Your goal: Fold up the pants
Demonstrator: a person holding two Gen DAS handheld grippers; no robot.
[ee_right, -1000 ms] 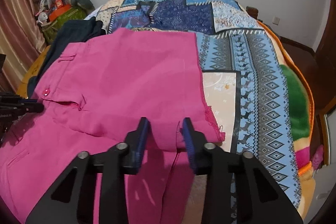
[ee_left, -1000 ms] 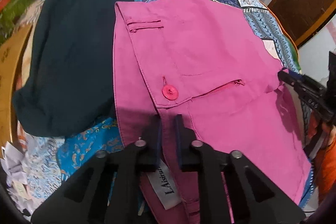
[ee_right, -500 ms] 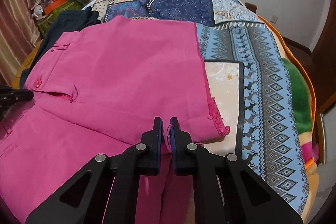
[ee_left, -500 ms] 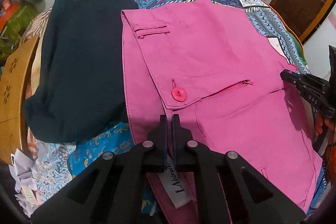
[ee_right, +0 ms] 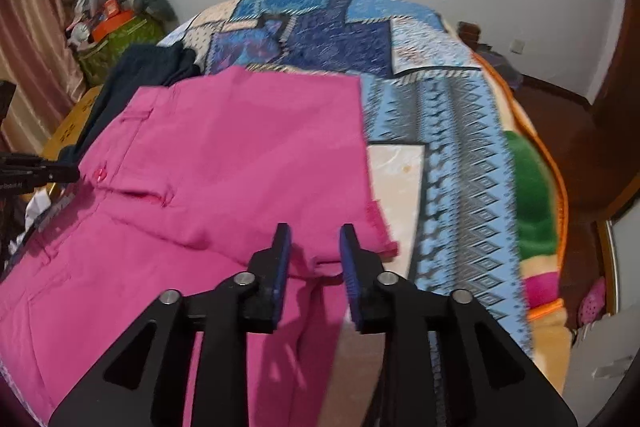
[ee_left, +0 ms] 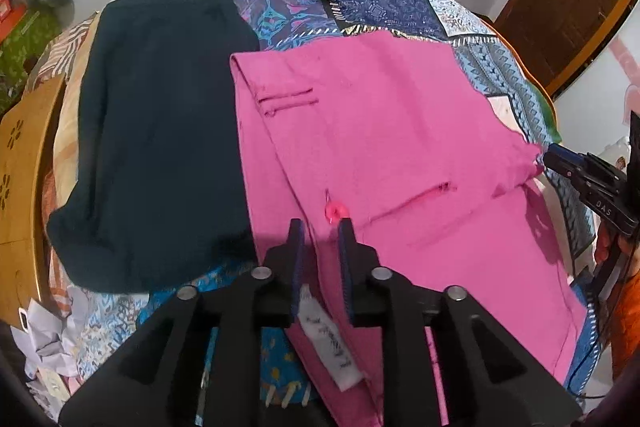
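Pink pants (ee_left: 392, 131) folded on bedspread (ee_right: 460, 115), both grippers parted, empty, lower legs cut off.

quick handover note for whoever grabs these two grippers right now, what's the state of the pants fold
Left gripper: open, jaws either side of the waistband near the pink button, not gripping.
Right gripper: open, over the frayed hem end, not gripping.
Pink pants: on the patterned bedspread, one fold done, legs laid over the seat. Dark garment lies beside them, at the waistband end.
Left: probably another fold to make it compact, then smooth it.
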